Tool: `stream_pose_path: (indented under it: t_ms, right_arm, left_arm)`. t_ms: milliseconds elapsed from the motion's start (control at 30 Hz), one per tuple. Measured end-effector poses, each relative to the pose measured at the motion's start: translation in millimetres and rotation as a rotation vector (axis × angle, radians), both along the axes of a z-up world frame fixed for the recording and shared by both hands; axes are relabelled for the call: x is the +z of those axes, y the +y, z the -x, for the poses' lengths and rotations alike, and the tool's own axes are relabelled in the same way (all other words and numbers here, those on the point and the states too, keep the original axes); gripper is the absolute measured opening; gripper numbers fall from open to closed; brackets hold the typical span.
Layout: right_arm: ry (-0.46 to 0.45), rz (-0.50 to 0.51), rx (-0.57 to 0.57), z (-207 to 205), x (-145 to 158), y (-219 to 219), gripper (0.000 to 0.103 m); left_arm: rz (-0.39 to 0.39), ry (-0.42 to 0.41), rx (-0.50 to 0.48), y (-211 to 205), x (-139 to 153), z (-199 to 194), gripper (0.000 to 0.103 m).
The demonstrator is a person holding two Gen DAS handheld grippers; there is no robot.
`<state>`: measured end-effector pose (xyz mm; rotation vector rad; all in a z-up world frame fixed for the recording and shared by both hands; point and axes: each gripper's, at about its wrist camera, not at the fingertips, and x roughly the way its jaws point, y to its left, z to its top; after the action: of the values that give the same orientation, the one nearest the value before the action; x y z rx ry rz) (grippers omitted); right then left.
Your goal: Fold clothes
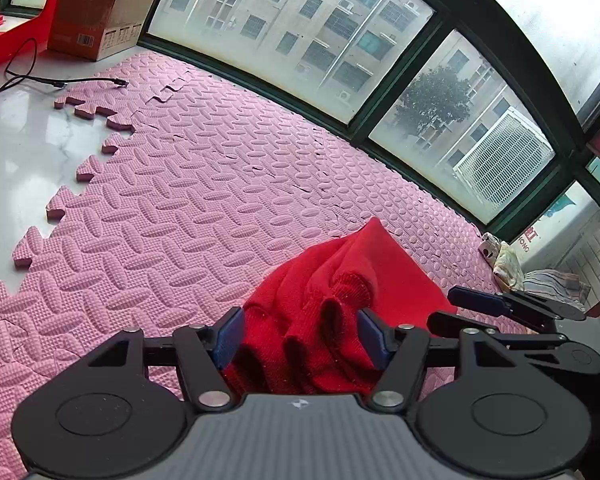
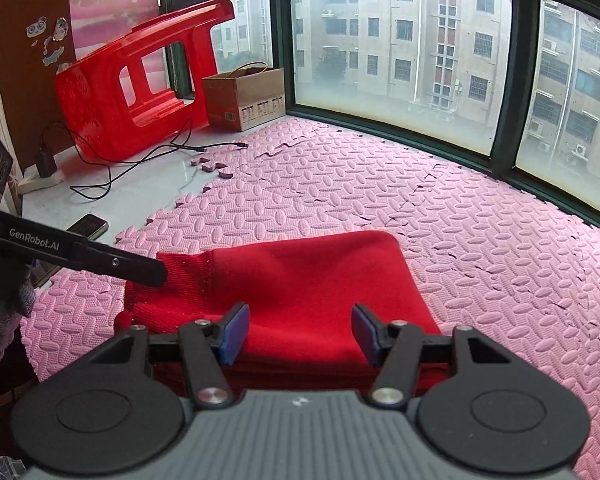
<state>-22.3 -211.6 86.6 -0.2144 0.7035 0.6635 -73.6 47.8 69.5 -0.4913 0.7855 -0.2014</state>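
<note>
A red knitted garment (image 2: 312,280) lies folded on the pink foam mat (image 2: 480,240). In the left wrist view its ribbed edge (image 1: 332,320) is bunched up in folds between the blue pads of my left gripper (image 1: 302,336), which stands open around it. My right gripper (image 2: 300,334) hovers open over the near edge of the flat folded part, its pads apart above the cloth. The left gripper's black finger (image 2: 100,258) reaches in from the left to the garment's ribbed corner. The right gripper (image 1: 460,308) shows at the garment's right side.
A cardboard box (image 2: 244,96) and a tipped red plastic stool (image 2: 132,84) stand at the far left by the window. A black cable (image 2: 140,160) and a phone (image 2: 88,226) lie on the white marble sill. Other crumpled clothes (image 1: 540,276) sit at the mat's far right.
</note>
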Motion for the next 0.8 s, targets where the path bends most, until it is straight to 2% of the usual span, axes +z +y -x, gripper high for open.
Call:
stream_pose_path:
  t_ms: [133, 267, 367, 533, 600, 800]
  right_arm:
    - [0.000, 0.017, -0.066, -22.4, 1.8, -18.4, 0.058]
    - [0.072, 0.007, -0.159, -54.0, -12.9, -43.2, 0.058]
    - [0.115, -0.004, -0.187, -65.4, -22.0, -54.2, 0.058]
    - [0.241, -0.092, -0.199, -78.5, -39.0, -67.9, 0.059]
    - [0.285, -0.126, -0.203, -82.3, -44.6, -71.6, 0.063]
    - [0.341, -0.169, -0.188, -84.1, -48.4, -77.5, 0.065]
  left_arm:
    - [0.028, 0.029, 0.009, 4.2, -3.3, 9.7, 0.067]
    - [0.065, 0.057, 0.006, 3.1, -9.3, 15.1, 0.070]
    - [0.073, 0.085, 0.000, 0.2, -16.4, 13.1, 0.070]
    - [0.096, 0.108, 0.000, 0.7, -23.9, 6.9, 0.070]
    - [0.106, 0.115, 0.000, 1.7, -26.4, 3.9, 0.070]
    - [0.121, 0.120, -0.024, 1.5, -30.5, -5.5, 0.070]
